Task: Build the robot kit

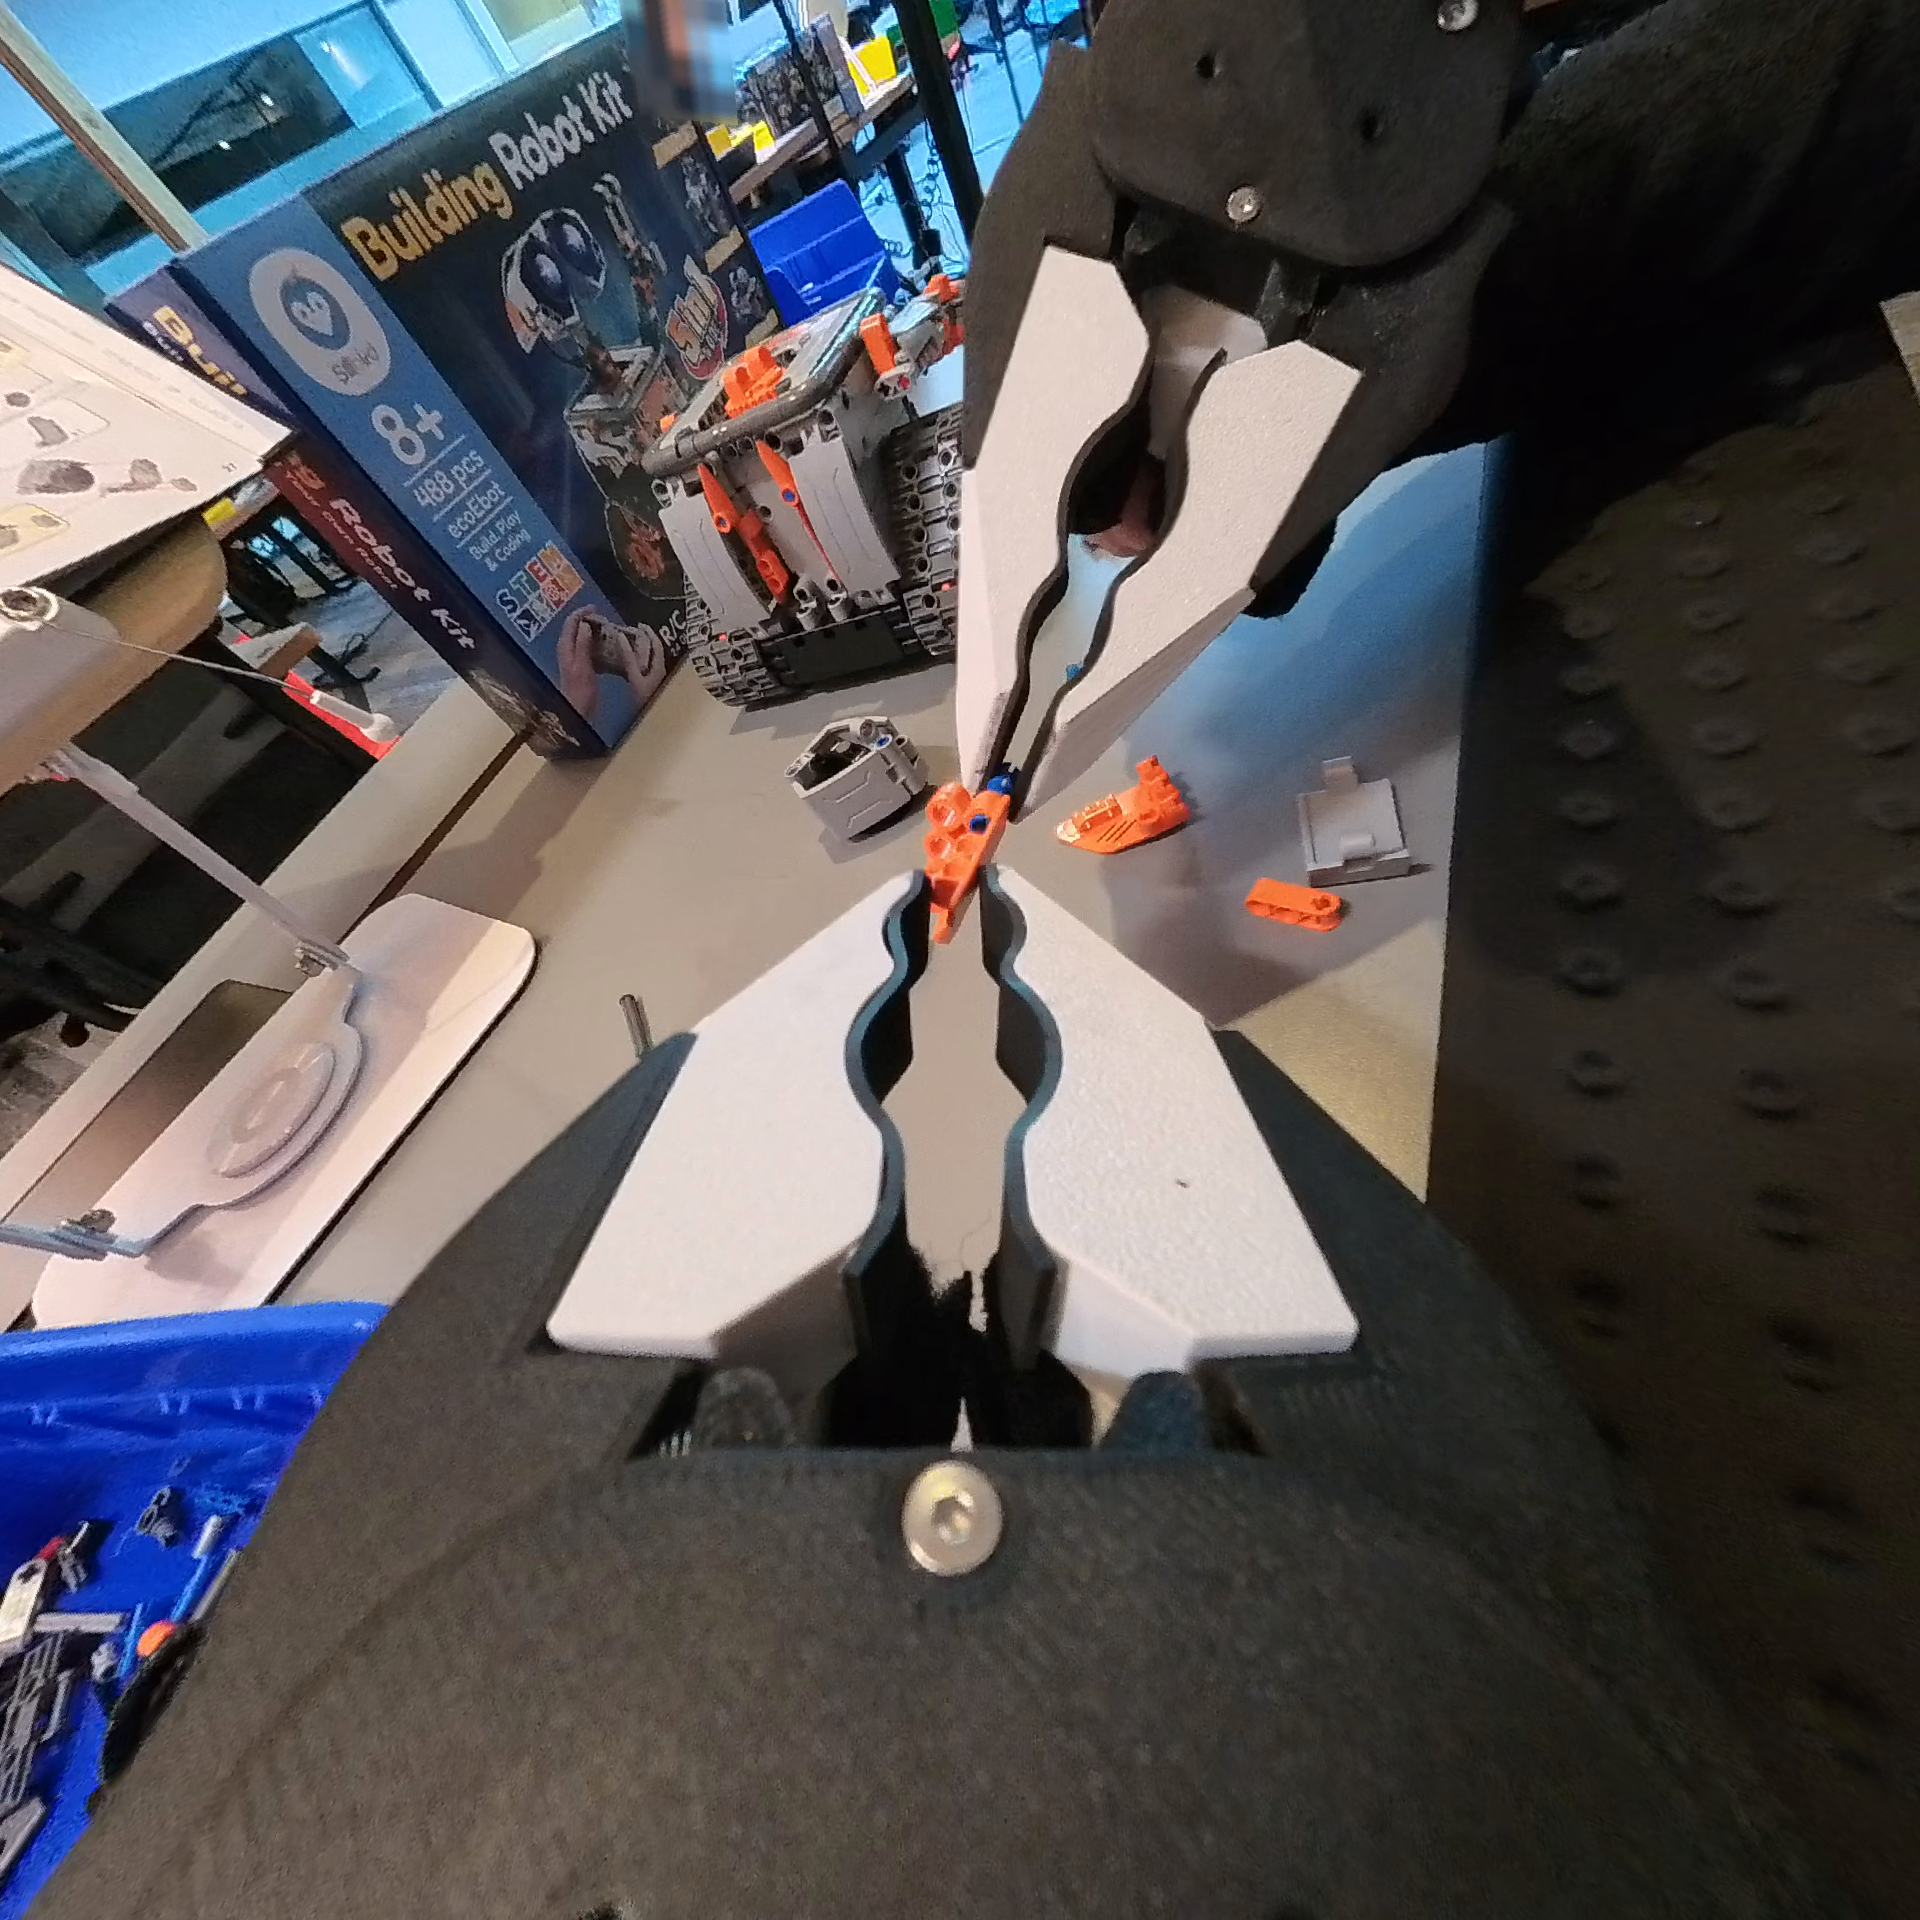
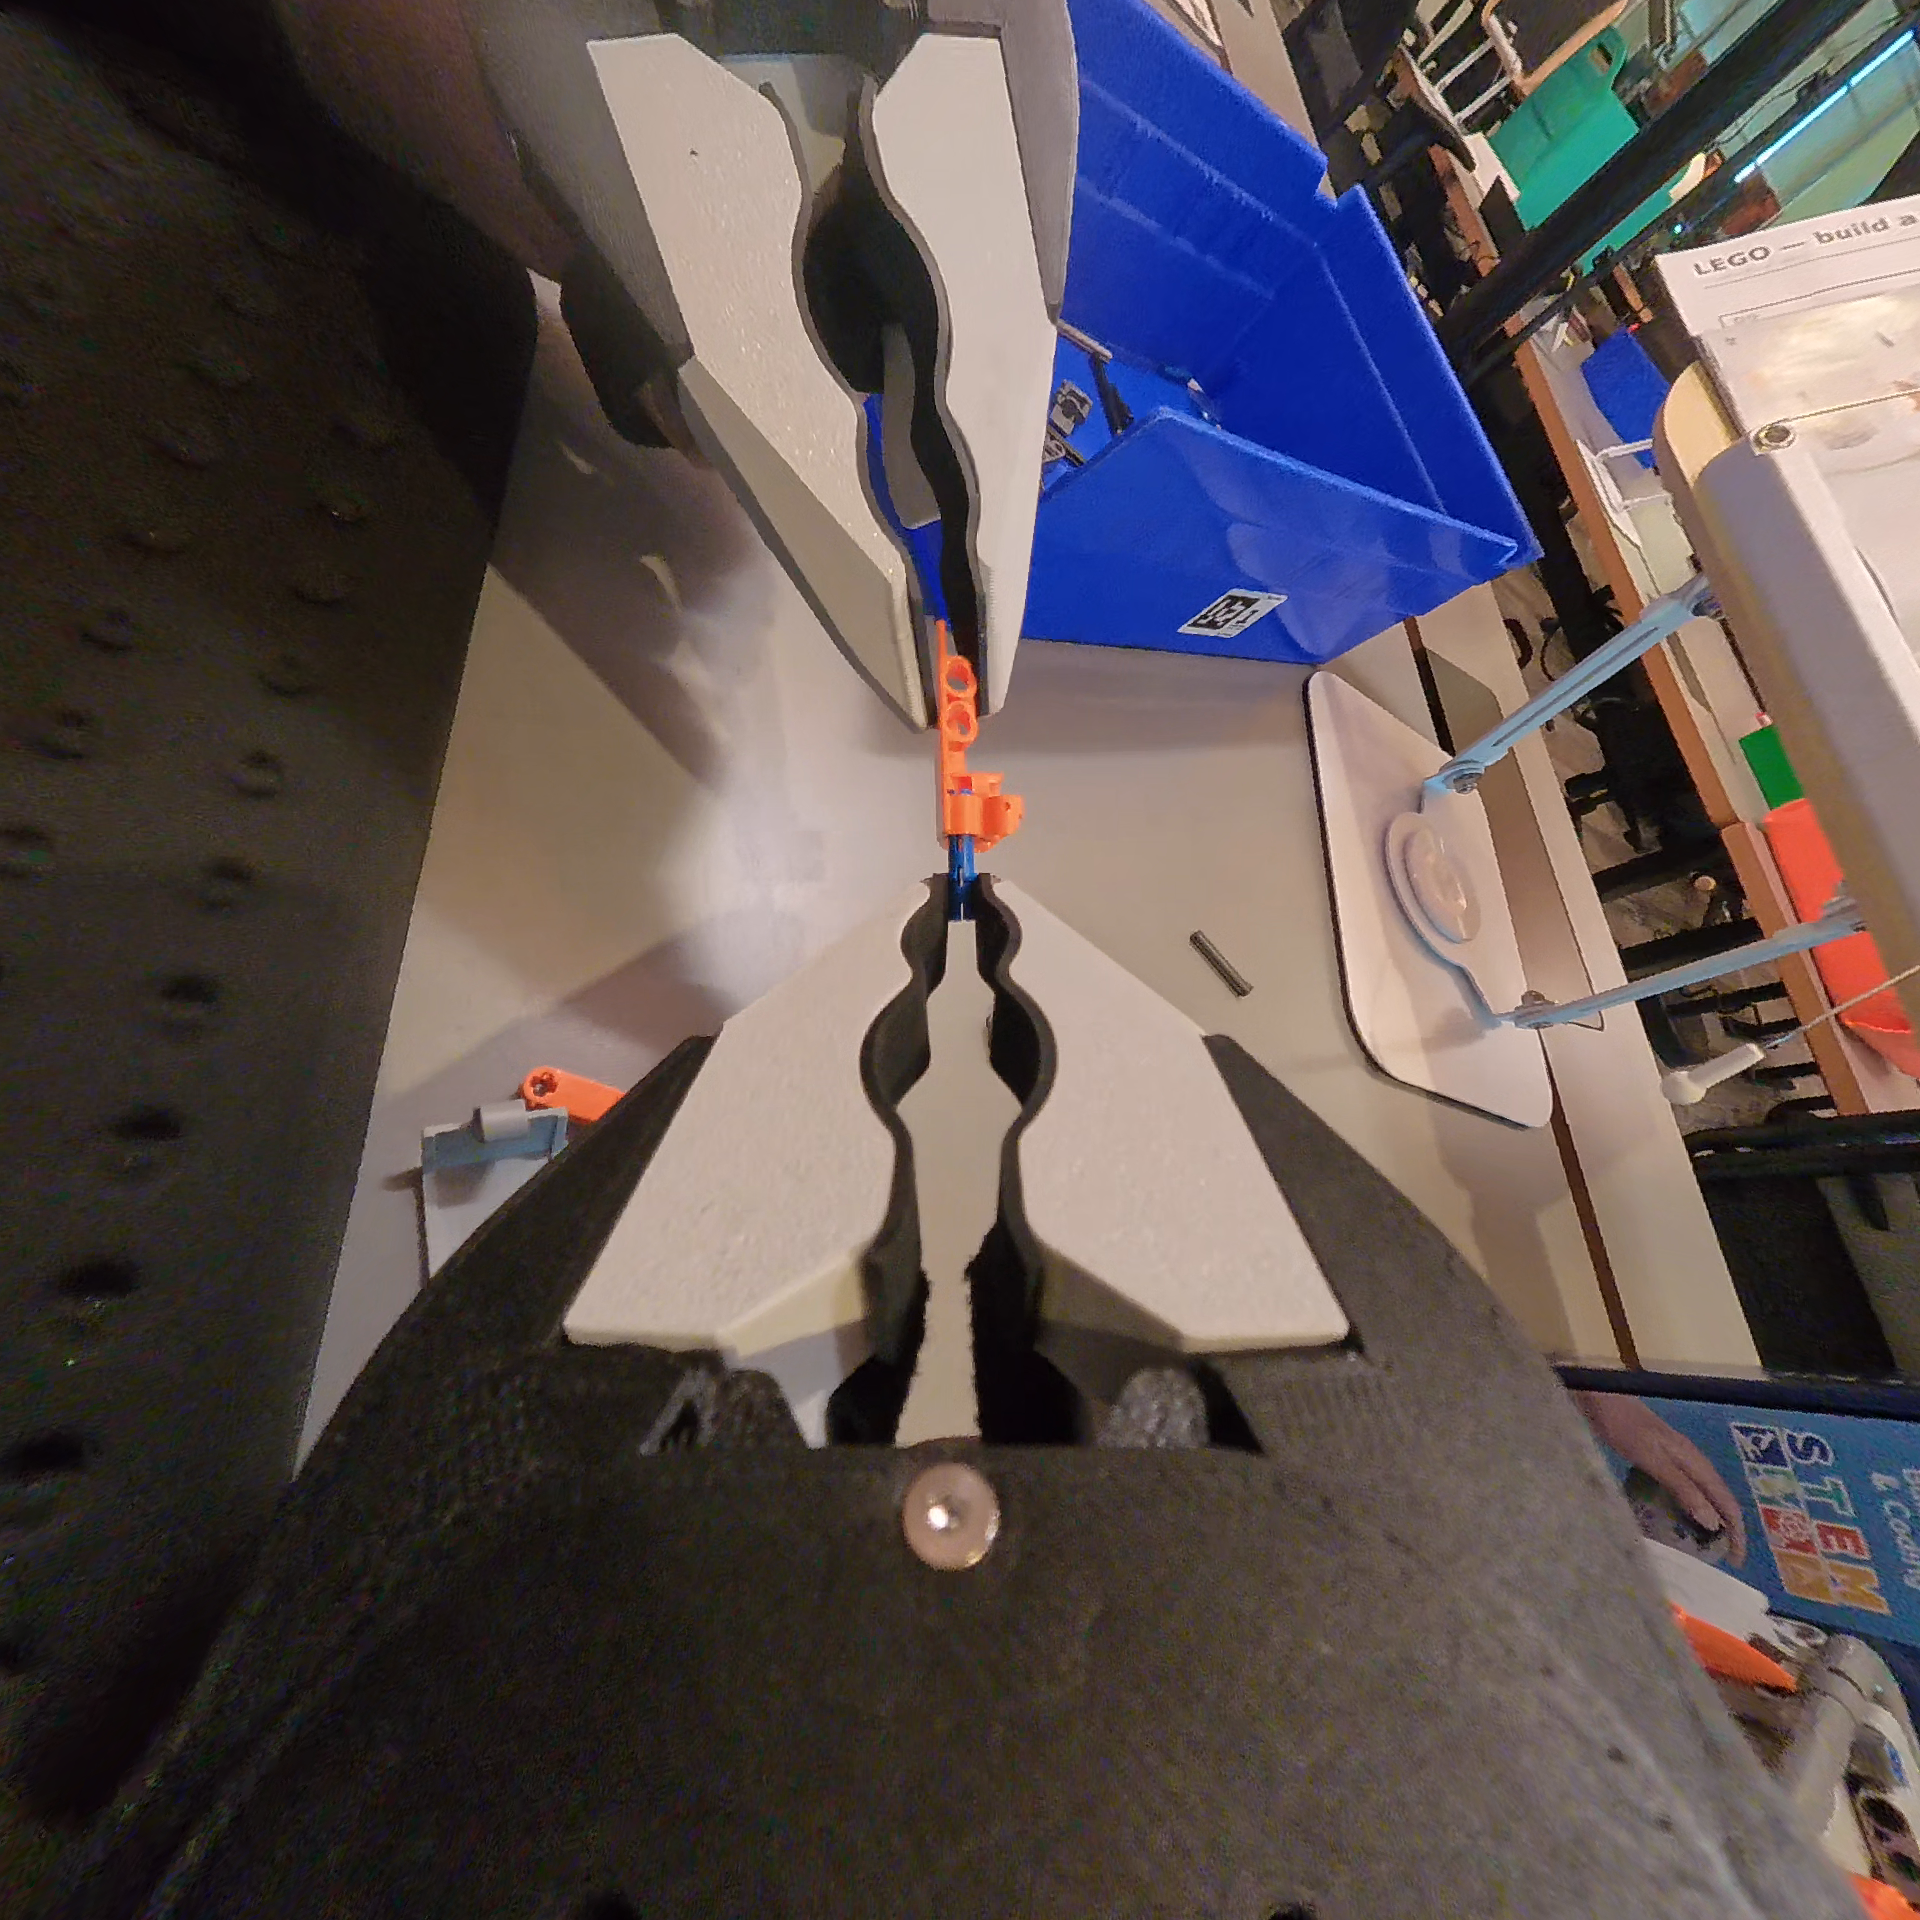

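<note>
My left gripper [image 1: 951,902] is shut on the lower end of a small orange beam piece [image 1: 954,836] and holds it above the grey table [image 1: 665,883]. My right gripper [image 1: 1000,795] comes in from above, tip to tip with the left. It is shut on a blue pin [image 1: 1000,781] that meets the orange piece. In the right wrist view my right gripper [image 2: 964,896] pinches the blue pin [image 2: 961,868]. The pin sits in an orange connector [image 2: 982,810] on the orange beam [image 2: 958,717], which my left gripper [image 2: 956,698] holds.
A tracked grey and orange robot model [image 1: 810,499] and a kit box [image 1: 447,416] stand at the back. A grey sub-assembly [image 1: 857,774], an orange panel [image 1: 1127,816], a grey plate [image 1: 1351,826] and an orange beam [image 1: 1294,904] lie loose. The blue parts bin [image 2: 1247,468] and white stand base [image 2: 1423,883] flank them. Only a small space, under 4 cm, lies between the two pairs of fingers. My right gripper's tips are some 10 cm from the grey plate [image 1: 1351,826].
</note>
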{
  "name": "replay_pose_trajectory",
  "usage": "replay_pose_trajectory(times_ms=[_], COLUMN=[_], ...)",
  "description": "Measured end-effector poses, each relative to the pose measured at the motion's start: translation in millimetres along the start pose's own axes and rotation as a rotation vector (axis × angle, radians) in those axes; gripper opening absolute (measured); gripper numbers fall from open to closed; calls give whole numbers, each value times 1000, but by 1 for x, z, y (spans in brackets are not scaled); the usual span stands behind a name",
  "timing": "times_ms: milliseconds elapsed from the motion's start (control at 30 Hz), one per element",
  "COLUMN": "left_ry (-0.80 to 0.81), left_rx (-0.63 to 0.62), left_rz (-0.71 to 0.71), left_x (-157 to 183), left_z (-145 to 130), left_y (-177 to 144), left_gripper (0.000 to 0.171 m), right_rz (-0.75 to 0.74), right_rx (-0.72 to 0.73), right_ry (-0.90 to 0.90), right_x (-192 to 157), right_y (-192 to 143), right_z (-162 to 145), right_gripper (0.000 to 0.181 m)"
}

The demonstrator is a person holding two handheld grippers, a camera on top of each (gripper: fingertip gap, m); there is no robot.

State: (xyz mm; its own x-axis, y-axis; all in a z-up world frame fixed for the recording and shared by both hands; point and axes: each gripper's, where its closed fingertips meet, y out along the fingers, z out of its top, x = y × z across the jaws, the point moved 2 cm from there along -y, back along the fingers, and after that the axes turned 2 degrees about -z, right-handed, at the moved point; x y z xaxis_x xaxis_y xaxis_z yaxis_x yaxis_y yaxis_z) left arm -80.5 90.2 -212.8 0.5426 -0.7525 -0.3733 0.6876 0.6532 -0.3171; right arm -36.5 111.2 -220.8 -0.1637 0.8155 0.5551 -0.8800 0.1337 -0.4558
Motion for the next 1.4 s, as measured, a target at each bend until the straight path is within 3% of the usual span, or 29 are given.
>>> replay_pose_trajectory(times_ms=[433, 800, 1033, 1400], left_ry=[8, -83, -118, -160], left_rx=[23, 89, 119, 135], left_rz=[26, 45, 14, -4], left_x=[-3, -14, -12, -11], left_z=[5, 12, 17, 19], left_y=[-3, -11, -12, -14], left_gripper=[6, 5, 5, 5], right_rz=[11, -32, -77, -119], right_rx=[76, 82, 57, 56], right_ry=[114, 144, 88, 34], right_x=[8, 17, 17, 18], right_y=[-3, -4, -1, 1], right_z=[6, 7, 8, 13], right_gripper=[4, 17, 0, 4])
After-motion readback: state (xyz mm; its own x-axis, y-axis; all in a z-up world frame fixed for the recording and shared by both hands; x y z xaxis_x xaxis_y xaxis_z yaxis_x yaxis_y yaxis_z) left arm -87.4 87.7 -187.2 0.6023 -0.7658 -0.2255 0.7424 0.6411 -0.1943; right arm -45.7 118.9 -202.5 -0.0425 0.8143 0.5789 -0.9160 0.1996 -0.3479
